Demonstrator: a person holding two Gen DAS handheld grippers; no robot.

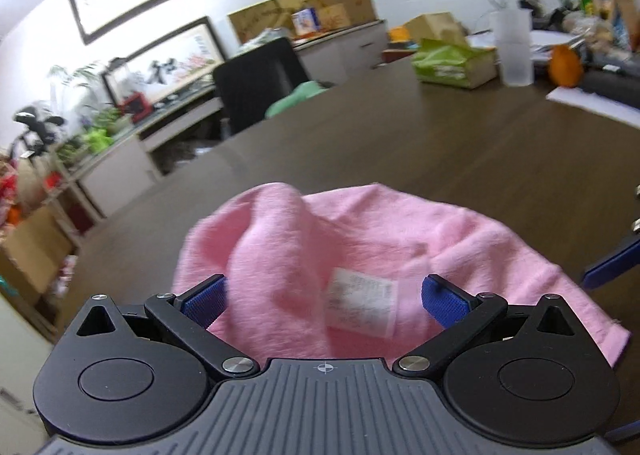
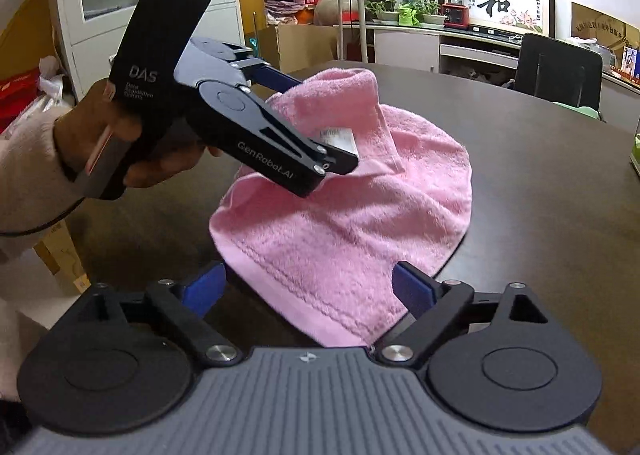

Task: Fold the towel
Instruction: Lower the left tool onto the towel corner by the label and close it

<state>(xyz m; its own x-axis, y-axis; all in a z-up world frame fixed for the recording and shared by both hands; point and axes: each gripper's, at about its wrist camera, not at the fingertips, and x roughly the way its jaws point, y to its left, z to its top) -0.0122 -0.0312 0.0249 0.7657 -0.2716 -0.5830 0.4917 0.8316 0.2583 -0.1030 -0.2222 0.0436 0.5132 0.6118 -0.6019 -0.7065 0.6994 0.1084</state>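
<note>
A pink towel (image 2: 352, 223) lies rumpled on the dark brown table (image 2: 540, 183), one corner flipped over so a white care label (image 1: 362, 305) shows. My left gripper (image 1: 324, 295) is open, its blue pads straddling the folded-over corner just above the label. In the right wrist view the left gripper (image 2: 320, 123) comes in from the left over the towel's far part. My right gripper (image 2: 308, 287) is open, its pads either side of the towel's near hemmed corner, which hangs at the table edge. A right fingertip (image 1: 612, 263) shows at the left view's right edge.
On the table's far side stand a green tissue pack (image 1: 452, 63), a clear plastic cup (image 1: 514, 47), an orange object (image 1: 566, 65) and papers. A black chair (image 2: 556, 67) stands at the far edge. Shelves, boxes and plants line the walls.
</note>
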